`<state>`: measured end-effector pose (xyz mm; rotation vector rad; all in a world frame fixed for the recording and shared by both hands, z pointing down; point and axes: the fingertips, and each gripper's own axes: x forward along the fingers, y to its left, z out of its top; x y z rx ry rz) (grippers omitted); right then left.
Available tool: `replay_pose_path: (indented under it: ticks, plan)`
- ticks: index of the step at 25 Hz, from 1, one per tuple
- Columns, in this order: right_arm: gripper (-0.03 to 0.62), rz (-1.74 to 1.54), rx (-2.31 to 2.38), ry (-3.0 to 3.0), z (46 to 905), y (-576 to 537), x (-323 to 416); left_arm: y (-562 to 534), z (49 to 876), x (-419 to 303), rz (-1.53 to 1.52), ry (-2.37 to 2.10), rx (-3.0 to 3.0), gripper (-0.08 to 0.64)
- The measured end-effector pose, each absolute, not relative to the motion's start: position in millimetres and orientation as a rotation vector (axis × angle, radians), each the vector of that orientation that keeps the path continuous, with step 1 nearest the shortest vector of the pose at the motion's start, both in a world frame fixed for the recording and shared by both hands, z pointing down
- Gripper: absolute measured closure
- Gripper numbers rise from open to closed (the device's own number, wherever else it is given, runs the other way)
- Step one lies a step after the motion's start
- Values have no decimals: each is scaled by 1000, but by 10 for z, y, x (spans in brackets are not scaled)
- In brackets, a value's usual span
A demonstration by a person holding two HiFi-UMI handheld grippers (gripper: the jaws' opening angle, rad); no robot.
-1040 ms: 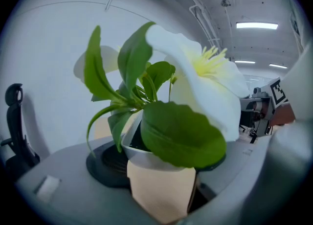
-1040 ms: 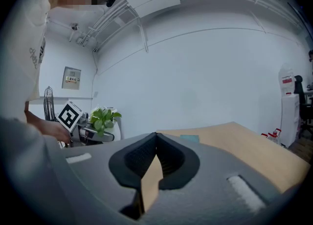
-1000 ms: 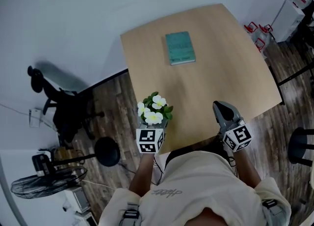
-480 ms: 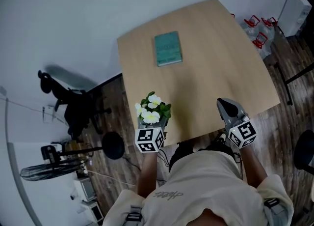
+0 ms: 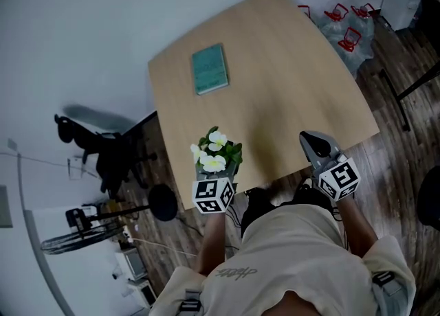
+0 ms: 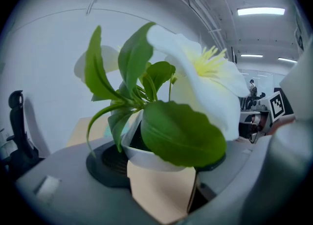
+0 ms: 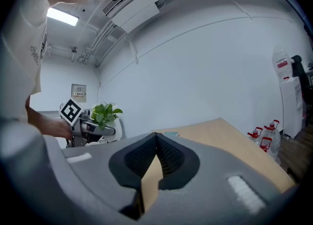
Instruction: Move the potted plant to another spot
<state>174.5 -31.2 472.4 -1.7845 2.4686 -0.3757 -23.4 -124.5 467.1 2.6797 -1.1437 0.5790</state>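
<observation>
While the left gripper (image 5: 216, 172) clamps the potted plant's (image 5: 216, 151) smooth white pot (image 6: 140, 154), the right gripper's (image 5: 311, 141) ribbed dark pads (image 7: 169, 158) meet, empty, over the pale wooden table (image 5: 289, 74).

The left gripper (image 5: 214, 170) carries the potted plant (image 5: 216, 150) toward 3 o'clock along the table (image 5: 295, 67); the teal book (image 5: 210, 69) now lies at its 12 o'clock.

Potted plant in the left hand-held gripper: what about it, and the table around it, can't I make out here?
1. Pot's lower half: in the left gripper view, the potted plant is covered by its own big leaf and the left hand-held gripper.
2. Whether the pot touches the table: in the head view, the flowers and that gripper hide its base.
3. Print on the book: too small in the head view.
</observation>
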Motion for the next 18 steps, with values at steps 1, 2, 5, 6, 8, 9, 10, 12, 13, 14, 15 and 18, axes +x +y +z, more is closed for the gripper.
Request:
replay_pose_path:
  ticks: [1,2,5,6,8,9,10,12,13,14,15,18]
  plan:
    - [589,-376,-1791,2465,4734,-293,1820,-1216,4645,-139,568,-1142,2692,192]
    - [589,-380,-1799,2457,4749,-273,1894,-1189,4620,-58,555,-1144,2705,192]
    - [589,-391,-1817,2430,4777,-217,2080,-1133,4591,121,535,-1144,2723,192]
    - [589,-388,-1822,2426,4779,-206,2125,-1127,4597,170,538,-1135,2724,192]
    - [589,-384,-1833,2417,4785,-183,2180,-1111,4632,235,553,-1108,2725,192]
    - [589,-385,-1839,2409,4789,-167,2193,-1101,4654,250,564,-1096,2725,192]
    - [589,-389,-1844,2400,4791,-148,2200,-1091,4670,259,573,-1088,2726,192]
    - [589,-396,-1852,2388,4789,-115,2203,-1086,4657,279,576,-1080,2735,192]
    - [589,-400,-1857,2385,4787,-106,2195,-1090,4632,289,568,-1076,2743,192]
    - [589,-405,-1862,2381,4785,-105,2182,-1097,4605,296,558,-1068,2751,192]
    - [589,-408,-1868,2376,4780,-111,2171,-1106,4588,301,549,-1059,2760,192]
    - [589,-406,-1893,2366,4755,-156,2161,-1156,4610,328,544,-1032,2774,192]
